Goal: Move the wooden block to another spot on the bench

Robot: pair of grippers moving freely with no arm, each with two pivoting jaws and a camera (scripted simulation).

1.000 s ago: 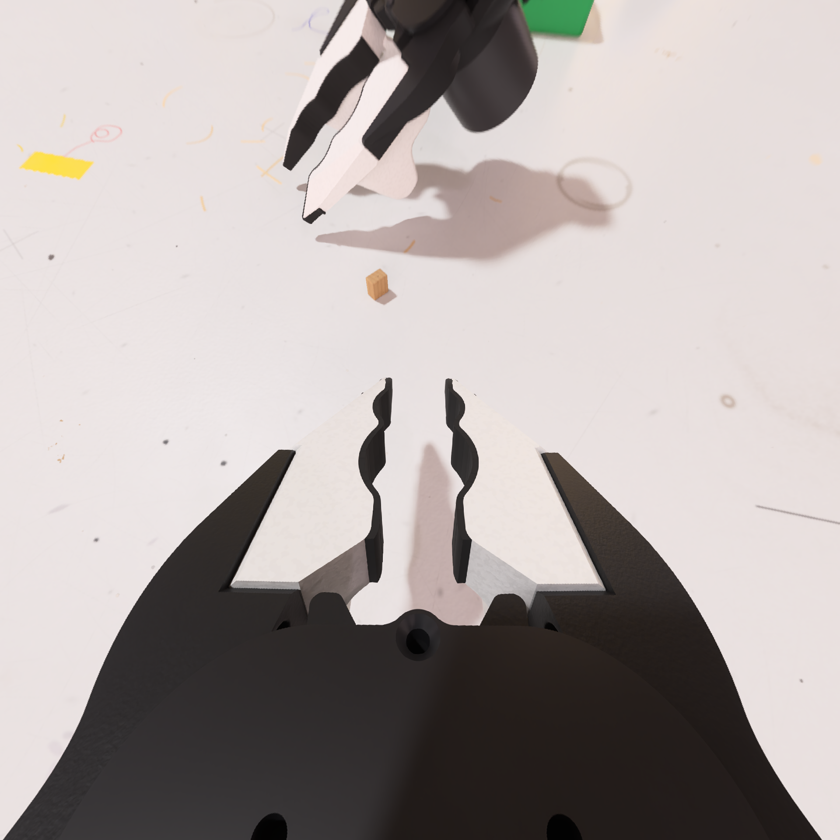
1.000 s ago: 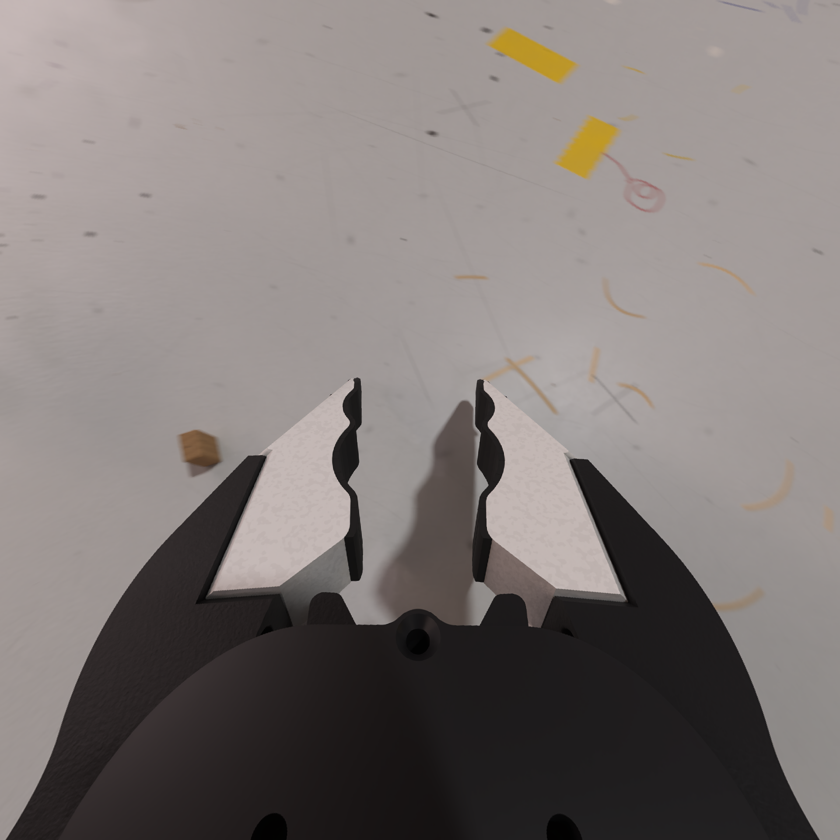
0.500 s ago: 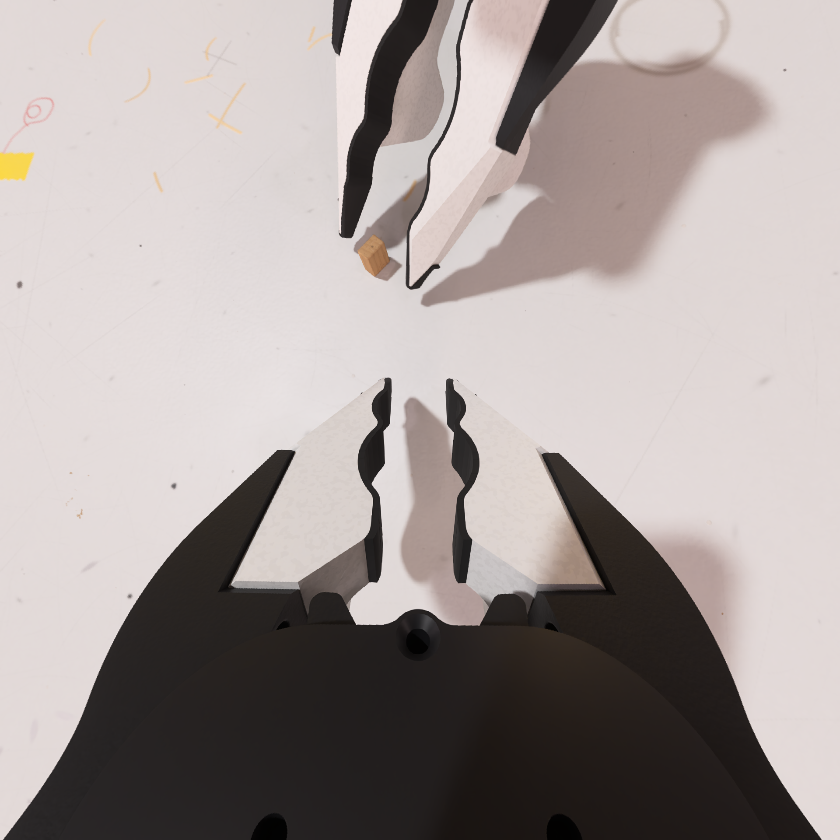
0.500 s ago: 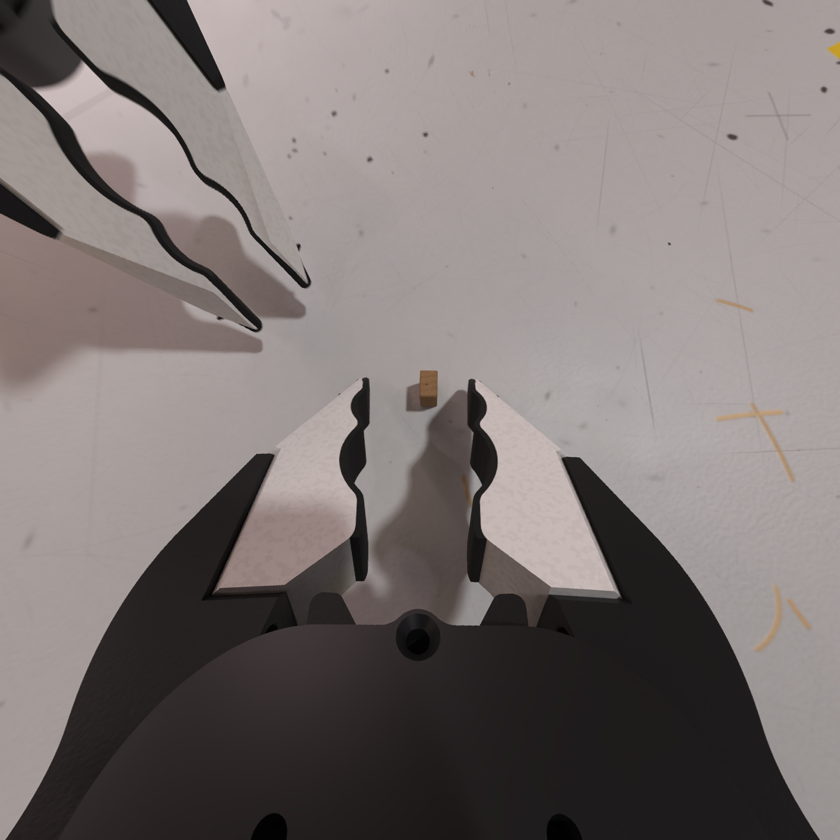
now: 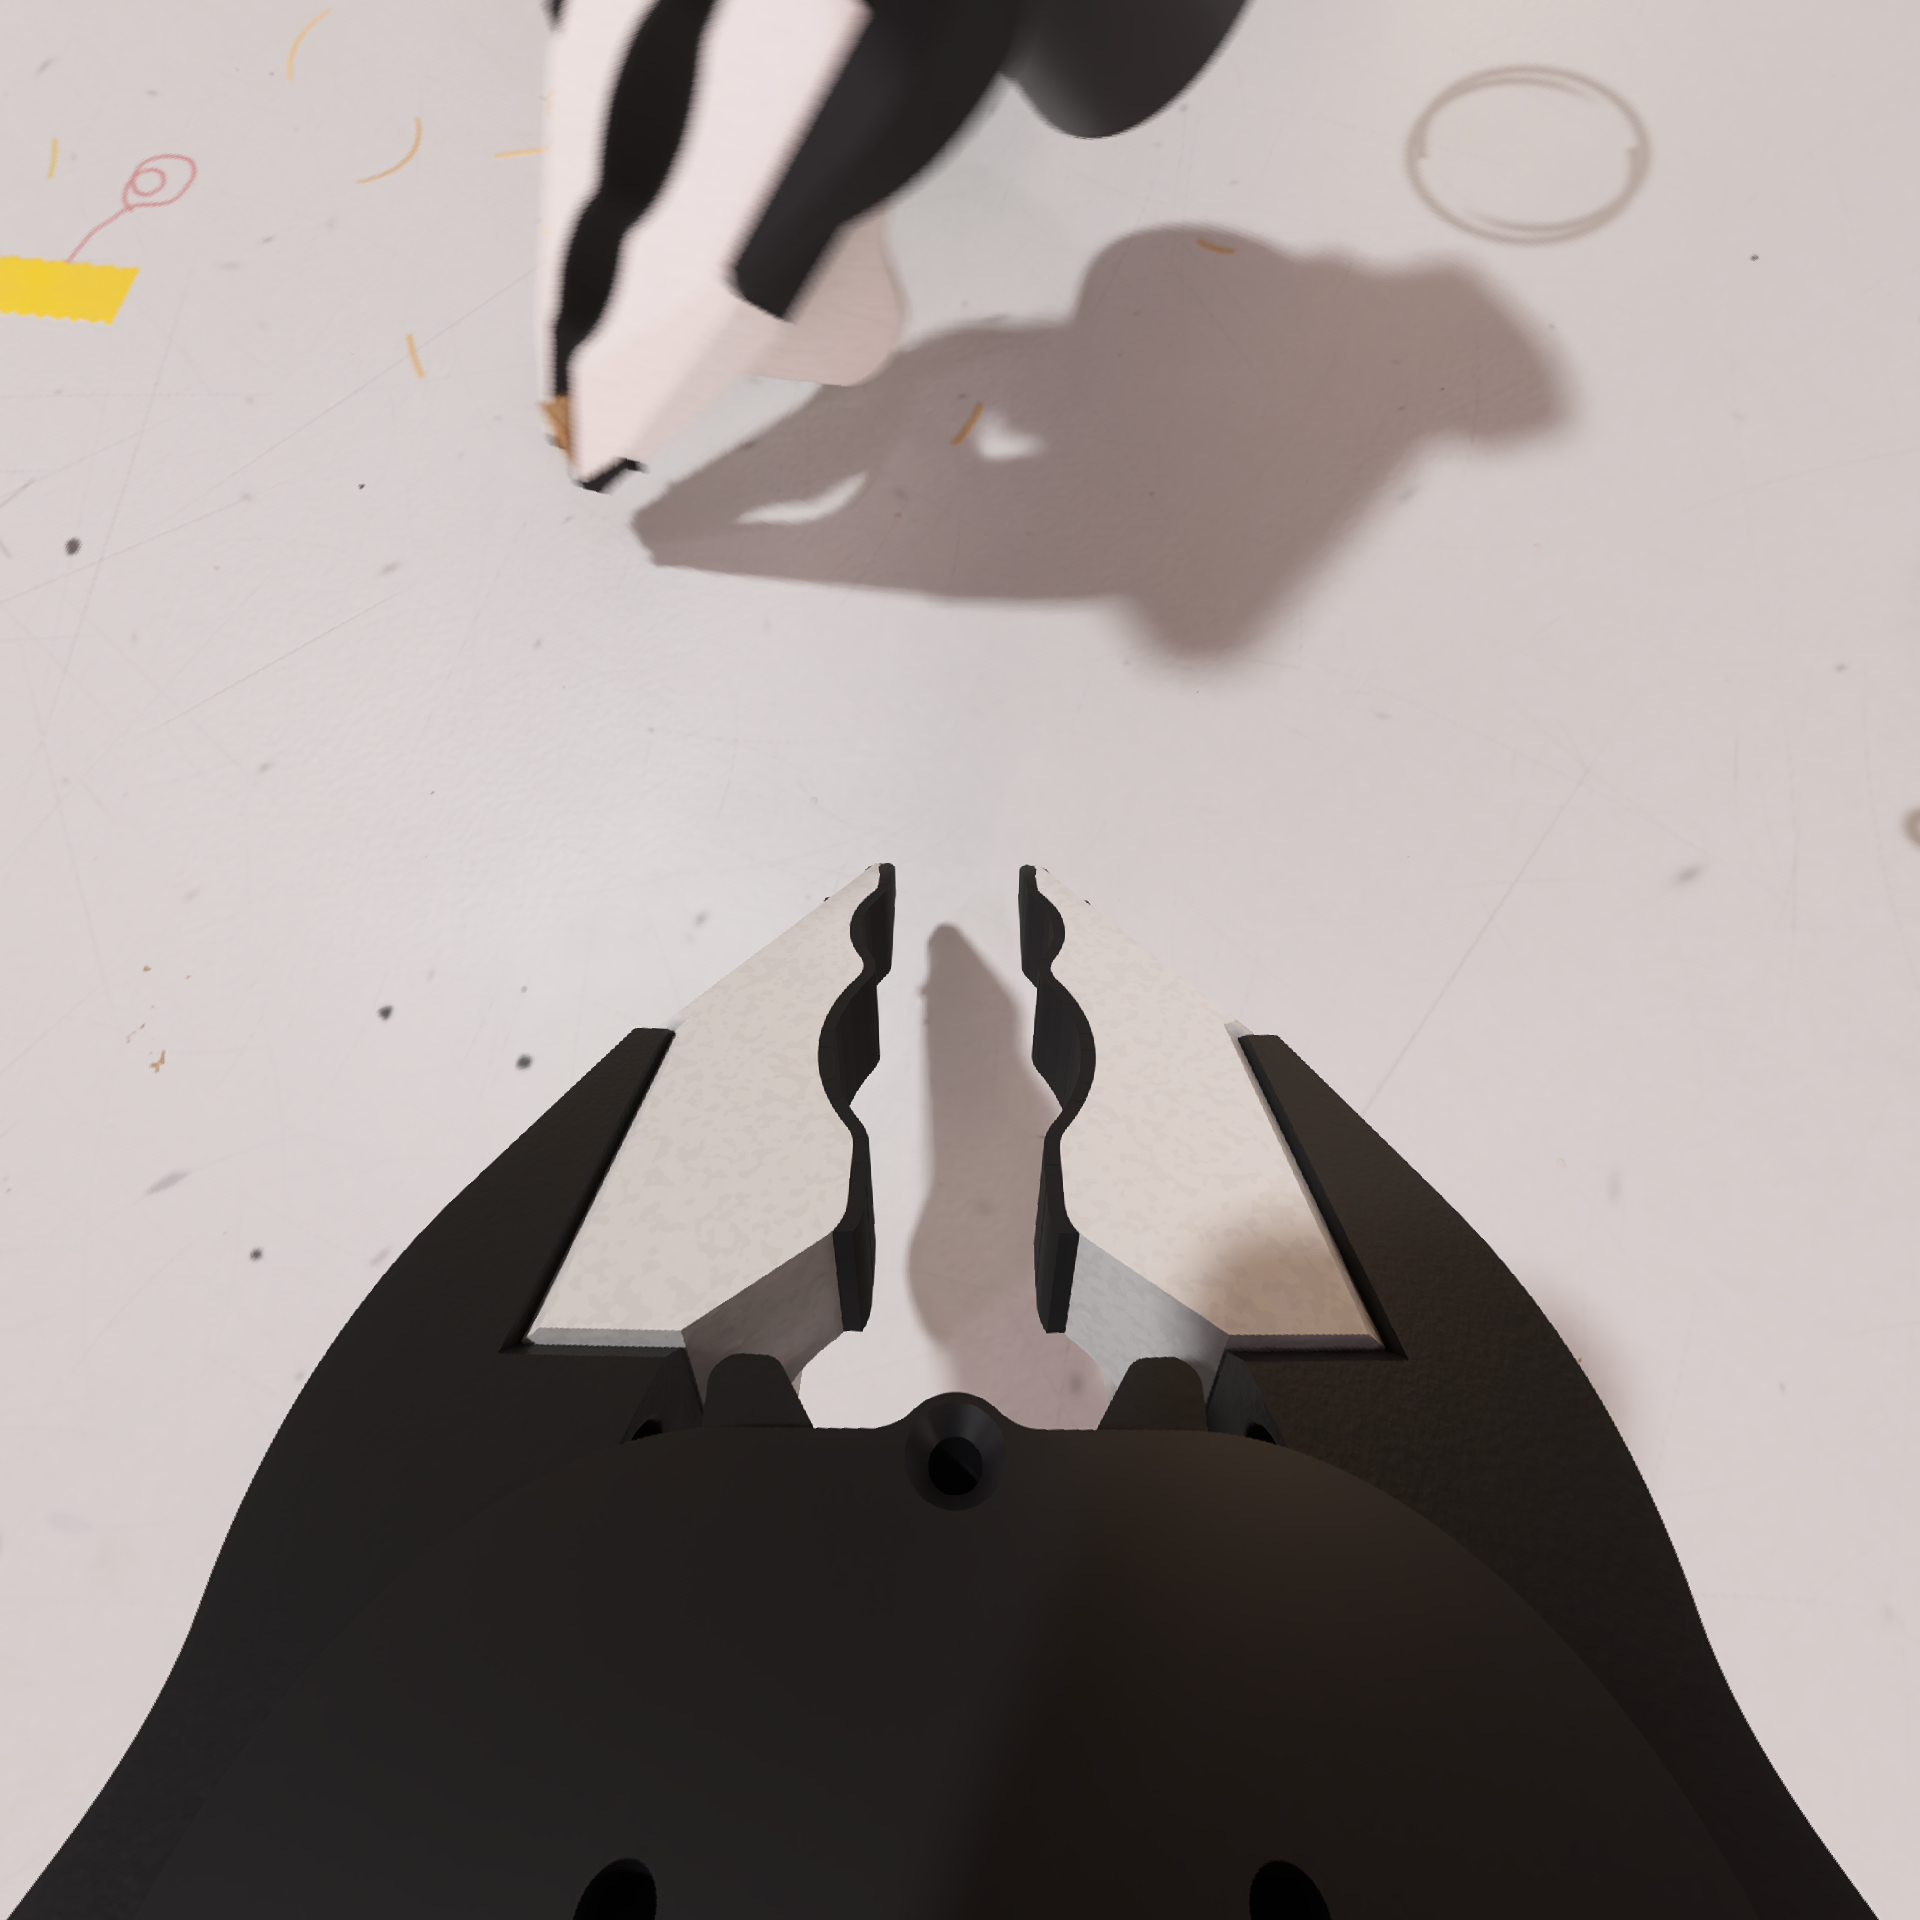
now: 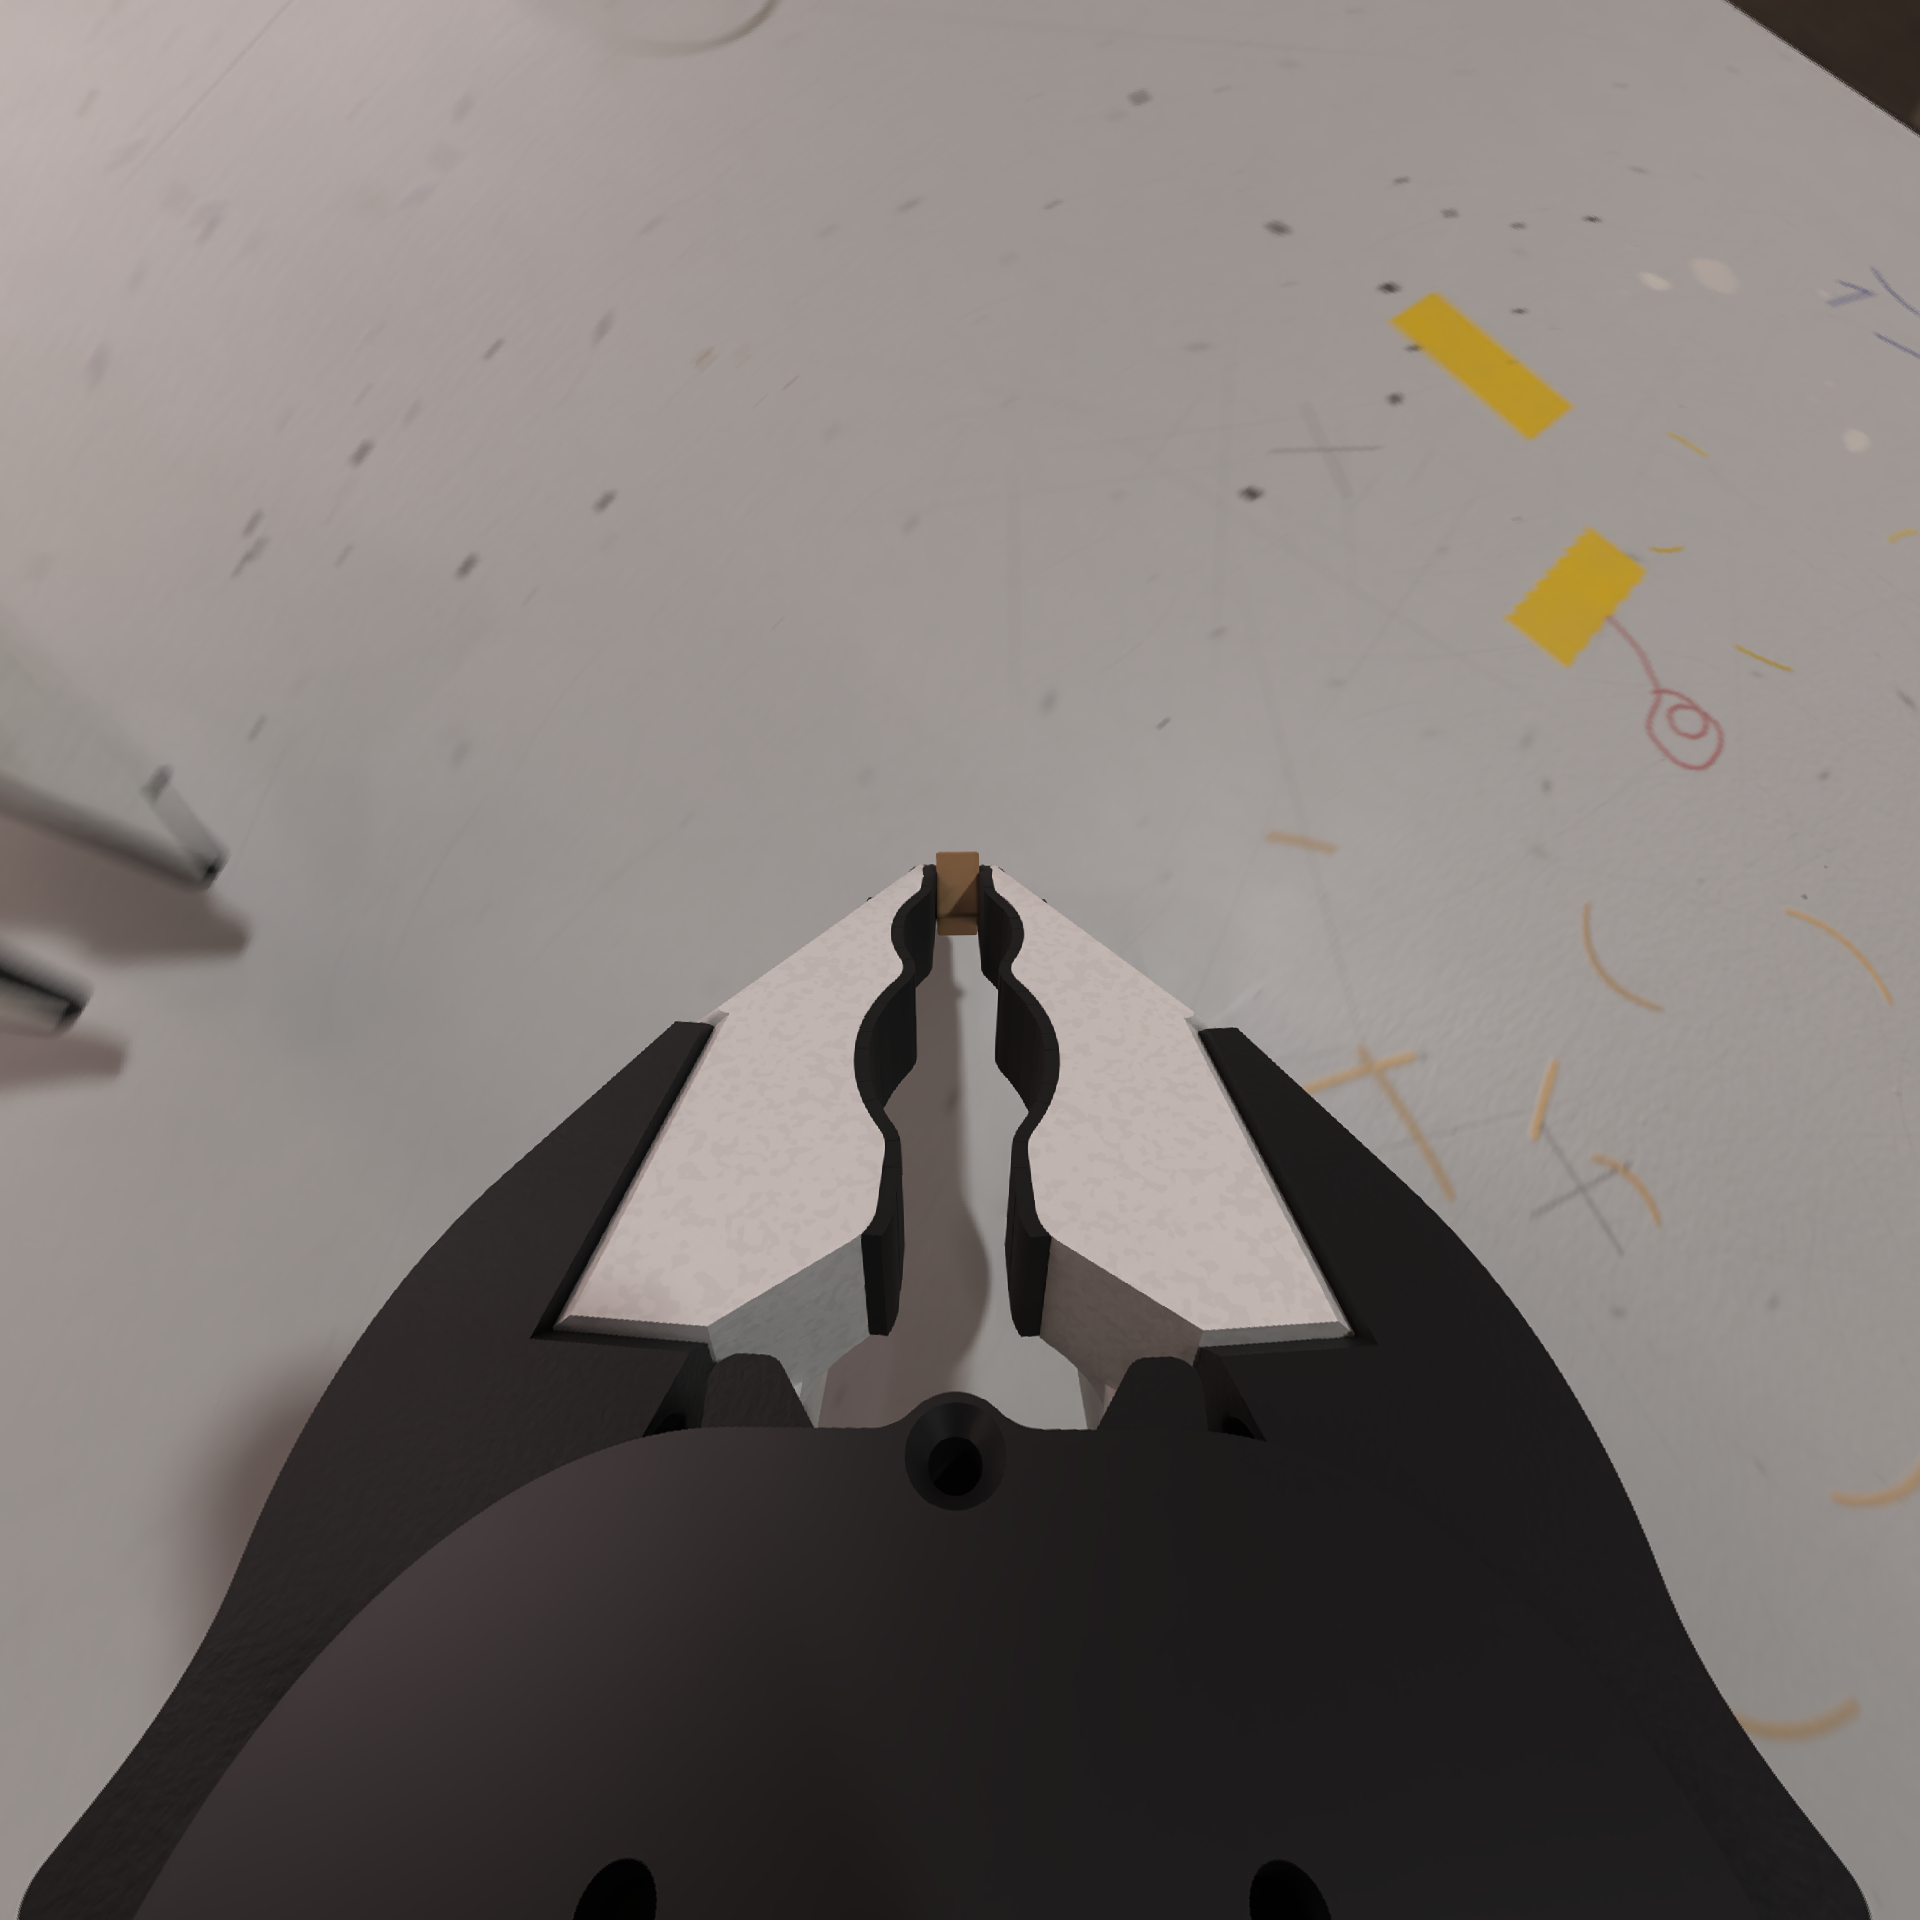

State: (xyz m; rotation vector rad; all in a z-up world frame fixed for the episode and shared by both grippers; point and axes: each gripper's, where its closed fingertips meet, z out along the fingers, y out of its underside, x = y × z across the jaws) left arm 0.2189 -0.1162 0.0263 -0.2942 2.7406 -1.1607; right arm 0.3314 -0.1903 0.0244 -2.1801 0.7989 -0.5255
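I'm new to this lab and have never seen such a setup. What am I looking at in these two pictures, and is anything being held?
Each picture comes from a camera on one of two grippers, looking along its fingers. The left gripper is open and empty above the bench. The right gripper has pinched the small wooden block at its fingertips; in the left view it appears farther off, blurred. On the bench lie yellow tape strips, scribbles and specks.

right gripper (image 6: 957, 896) pinched nearly closed at its tips; left gripper (image 5: 956, 883) parted, idle.
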